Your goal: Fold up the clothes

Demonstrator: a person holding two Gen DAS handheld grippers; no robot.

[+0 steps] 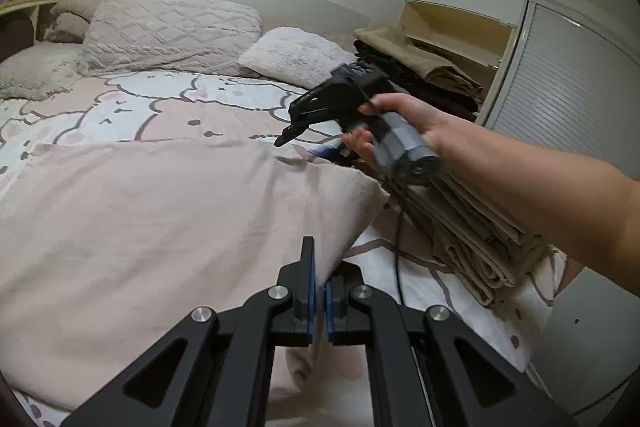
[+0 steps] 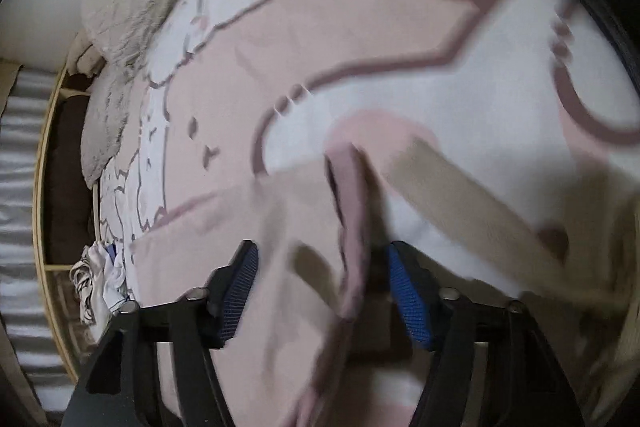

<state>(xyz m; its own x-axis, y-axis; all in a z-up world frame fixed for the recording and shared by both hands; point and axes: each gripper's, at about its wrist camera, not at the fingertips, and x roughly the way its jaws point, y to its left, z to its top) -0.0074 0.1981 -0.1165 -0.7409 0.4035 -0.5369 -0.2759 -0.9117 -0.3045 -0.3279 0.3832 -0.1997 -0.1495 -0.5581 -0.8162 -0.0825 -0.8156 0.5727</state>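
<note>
Fig.: your left gripper (image 1: 319, 291) is clamped tight on the near edge of the pink cloth (image 1: 140, 219), which lies spread over the patterned bedspread (image 1: 168, 99) w/ pillows (image 1: 168, 31) behind. Further right, your right gripper (image 2: 320, 287), held in a hand (image 1: 400, 123) above the cloth's far corner, stands part-open w/ a raised pink fold (image 2: 352, 227) between the fingers but not pinched. At far right, a stack of folded beige clothes (image 1: 472, 227) sits just beside the cloth.

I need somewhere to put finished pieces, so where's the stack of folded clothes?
In the left wrist view the stack of folded beige clothes sits on the bed's right side, beside the pink cloth.
</note>
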